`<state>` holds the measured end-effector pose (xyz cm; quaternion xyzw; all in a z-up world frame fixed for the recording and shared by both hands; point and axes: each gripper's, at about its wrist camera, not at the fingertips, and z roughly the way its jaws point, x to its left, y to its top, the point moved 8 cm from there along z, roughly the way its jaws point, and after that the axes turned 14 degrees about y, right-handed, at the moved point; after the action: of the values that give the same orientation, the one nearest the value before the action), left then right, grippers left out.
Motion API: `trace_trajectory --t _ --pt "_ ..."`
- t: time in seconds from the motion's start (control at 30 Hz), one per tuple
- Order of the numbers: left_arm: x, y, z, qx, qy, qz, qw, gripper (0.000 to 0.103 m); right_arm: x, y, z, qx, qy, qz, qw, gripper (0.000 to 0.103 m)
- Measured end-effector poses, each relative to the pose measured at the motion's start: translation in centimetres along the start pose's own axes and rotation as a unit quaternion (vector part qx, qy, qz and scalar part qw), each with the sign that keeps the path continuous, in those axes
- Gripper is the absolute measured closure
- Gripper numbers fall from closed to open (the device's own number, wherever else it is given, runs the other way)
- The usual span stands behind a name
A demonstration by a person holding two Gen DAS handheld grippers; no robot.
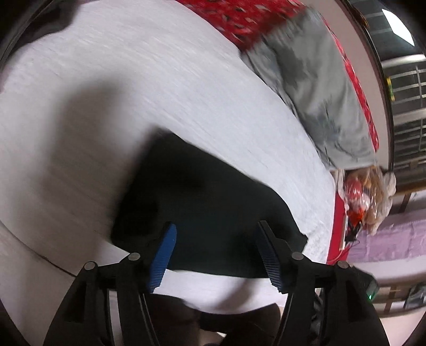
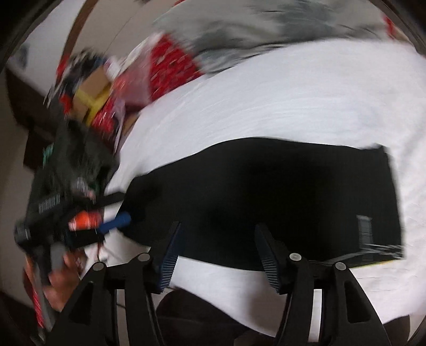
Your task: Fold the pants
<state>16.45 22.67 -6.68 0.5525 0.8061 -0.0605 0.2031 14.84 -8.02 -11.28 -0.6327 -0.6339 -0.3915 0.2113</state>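
The black pants [image 1: 202, 202] lie folded into a flat rectangle on the white bed sheet [image 1: 133, 79]. My left gripper [image 1: 217, 226] hovers over their near edge, open, with only cloth showing below the gap between its blue pads. In the right wrist view the same black pants [image 2: 279, 191] lie across the white sheet [image 2: 293, 93]. My right gripper [image 2: 218, 225] stands open above their near edge and holds nothing. At the left of that view, a hand [image 2: 61, 282] carries the left gripper, one blue finger [image 2: 114, 223] reaching the pants' left end. Both views are blurred.
A grey blanket [image 1: 319, 93] and a red patterned cloth [image 1: 239, 16] lie along the far side of the bed. A plastic bag of goods [image 1: 367, 197] sits at the bed's corner. A cardboard box with yellow tape [image 2: 93, 93] stands beyond the bed's left end.
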Motion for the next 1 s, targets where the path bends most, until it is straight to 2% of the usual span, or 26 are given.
trace_trajectory --t 0.17,0.37,0.6,0.67,0.73,0.8,0.87,1.0 --pt "6.0 3.7 -2.5 0.049 -0.015 0.008 0.9987 0.039 5.9 -1.5 4.4 0.028 -0.014 -0.079 0.996 0.04" --pt "9.5 7.2 -2.2 0.116 -0.028 0.027 0.9925 0.039 11.3 -3.9 9.4 0.036 -0.054 -0.179 0.982 0.031" --pt "9.5 10.1 -1.7 0.14 -0.044 0.075 0.9864 0.035 13.9 -5.3 14.2 0.024 -0.124 -0.257 0.958 0.026" --pt "9.3 11.1 -1.4 0.147 -0.051 0.09 0.9836 0.033 13.7 -5.1 15.3 0.015 -0.141 -0.253 0.957 0.024" --pt "8.4 12.1 0.4 0.157 -0.051 0.103 0.981 0.032 13.3 -5.2 16.7 0.021 -0.15 -0.237 0.96 0.024" --pt "7.6 13.0 2.1 0.165 -0.048 0.115 0.9783 0.032 12.9 -5.5 17.9 0.028 -0.169 -0.234 0.957 0.023" --pt "7.6 13.7 2.9 0.174 -0.042 0.126 0.9757 0.031 12.8 -5.6 18.2 0.024 -0.183 -0.236 0.954 0.023" --pt "5.2 15.1 6.0 0.197 -0.038 0.146 0.9688 0.029 13.0 -5.3 18.1 0.013 -0.191 -0.23 0.954 0.022"
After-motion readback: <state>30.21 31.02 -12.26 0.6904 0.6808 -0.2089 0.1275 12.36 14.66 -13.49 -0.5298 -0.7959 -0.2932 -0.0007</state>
